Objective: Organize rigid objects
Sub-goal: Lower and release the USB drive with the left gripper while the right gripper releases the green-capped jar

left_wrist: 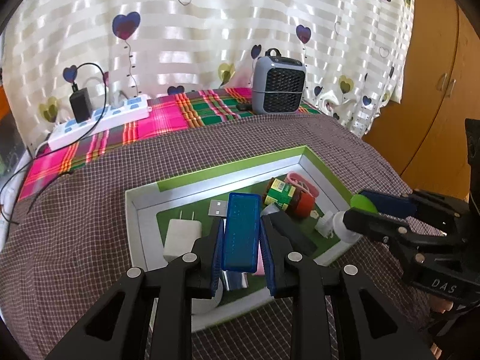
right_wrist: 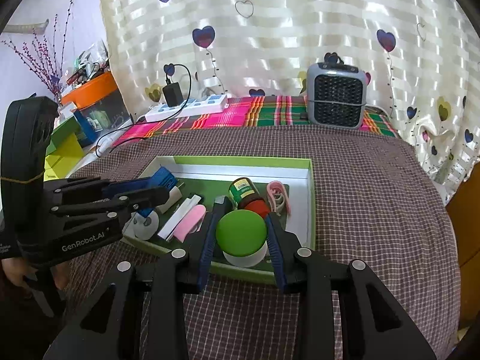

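Jaws pinch a blue case left, green-lidded jar right, over the half-filled box below; both unplaced.

The blue case hides the middle of the tray; a silvery thing beneath it, perhaps foil, is unreadable. The jar's base is hidden behind the tray's near wall.

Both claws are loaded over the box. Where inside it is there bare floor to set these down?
Bare green floor lies along the far wall of the box, behind the white charger and left of the brown bottle. Another open patch is the near right corner under the green-lidded jar. The near left is crowded.
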{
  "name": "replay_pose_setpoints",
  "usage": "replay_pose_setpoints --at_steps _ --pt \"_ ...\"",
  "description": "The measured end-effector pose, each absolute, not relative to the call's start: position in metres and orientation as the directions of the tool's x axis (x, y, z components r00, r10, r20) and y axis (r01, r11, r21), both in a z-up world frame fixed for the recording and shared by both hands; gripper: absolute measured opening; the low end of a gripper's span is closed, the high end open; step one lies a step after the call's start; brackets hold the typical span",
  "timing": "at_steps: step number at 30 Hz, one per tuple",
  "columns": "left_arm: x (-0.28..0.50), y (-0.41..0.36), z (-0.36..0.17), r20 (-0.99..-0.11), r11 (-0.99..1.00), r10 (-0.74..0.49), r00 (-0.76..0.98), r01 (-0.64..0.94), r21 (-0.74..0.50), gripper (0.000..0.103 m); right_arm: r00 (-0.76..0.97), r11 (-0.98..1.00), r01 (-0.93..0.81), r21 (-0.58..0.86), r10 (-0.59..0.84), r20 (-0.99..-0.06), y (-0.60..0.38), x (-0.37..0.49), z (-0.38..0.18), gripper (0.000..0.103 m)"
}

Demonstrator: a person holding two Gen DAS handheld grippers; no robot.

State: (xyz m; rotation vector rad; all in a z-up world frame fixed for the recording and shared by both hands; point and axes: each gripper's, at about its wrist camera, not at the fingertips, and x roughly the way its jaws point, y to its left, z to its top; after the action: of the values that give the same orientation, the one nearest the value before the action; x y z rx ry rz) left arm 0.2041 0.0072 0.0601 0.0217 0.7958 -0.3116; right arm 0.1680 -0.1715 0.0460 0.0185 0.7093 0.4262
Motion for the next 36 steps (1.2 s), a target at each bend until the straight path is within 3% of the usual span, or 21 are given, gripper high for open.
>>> replay_pose_setpoints --at_steps 36 --pt "0.260 -0.008 0.032 -0.751 0.945 -0.282 0.598 0.307 -0.111 0.023 0.644 0.912 -0.389 0.132 0.371 -0.669 -0.155 0.193 0.026 0.035"
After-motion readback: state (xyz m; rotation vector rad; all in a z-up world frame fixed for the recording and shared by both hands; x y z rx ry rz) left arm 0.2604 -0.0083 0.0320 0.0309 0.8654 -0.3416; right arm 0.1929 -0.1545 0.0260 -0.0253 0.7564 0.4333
